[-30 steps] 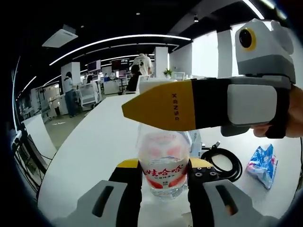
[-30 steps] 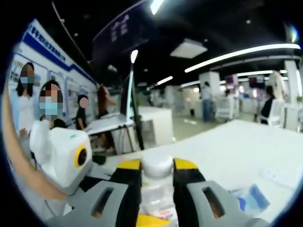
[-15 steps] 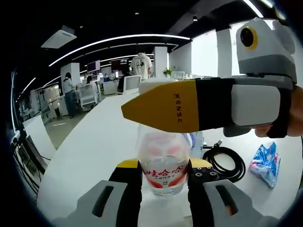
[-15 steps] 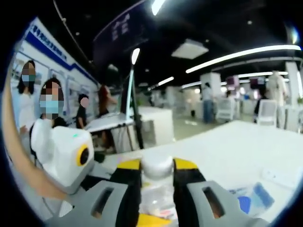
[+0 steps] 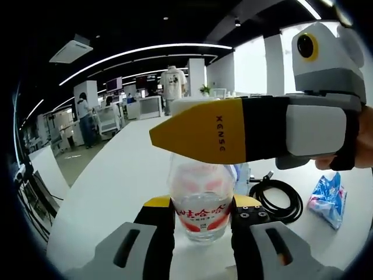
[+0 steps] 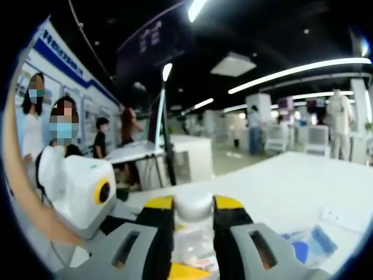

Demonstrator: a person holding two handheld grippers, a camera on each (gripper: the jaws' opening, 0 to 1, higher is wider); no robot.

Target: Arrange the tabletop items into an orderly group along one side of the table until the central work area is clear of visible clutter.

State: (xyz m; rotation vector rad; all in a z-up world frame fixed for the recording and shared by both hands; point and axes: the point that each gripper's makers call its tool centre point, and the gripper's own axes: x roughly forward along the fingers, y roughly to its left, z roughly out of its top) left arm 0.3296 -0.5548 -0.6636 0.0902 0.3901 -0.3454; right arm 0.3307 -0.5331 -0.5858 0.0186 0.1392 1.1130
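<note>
A clear water bottle (image 5: pixel 201 201) with a red and white label sits upright between the jaws of my left gripper (image 5: pixel 203 211), which is shut on its body. My right gripper (image 5: pixel 205 133) reaches in from the right across the bottle's top, and its yellow jaw hides the neck. In the right gripper view, the bottle's white cap (image 6: pixel 194 204) is pinched between the yellow-tipped jaws of that right gripper (image 6: pixel 194 211), shut on it. I cannot tell whether the bottle's base touches the white table (image 5: pixel 116 186).
A coiled black cable (image 5: pixel 280 199) lies on the table right of the bottle, and a blue and white packet (image 5: pixel 328 198) lies beyond it. The packet (image 6: pixel 308 245) also lies at the lower right in the right gripper view. People and desks fill the office background.
Both grippers keep their hold on the bottle and cap. Only the background has shifted slightly with the hands.
</note>
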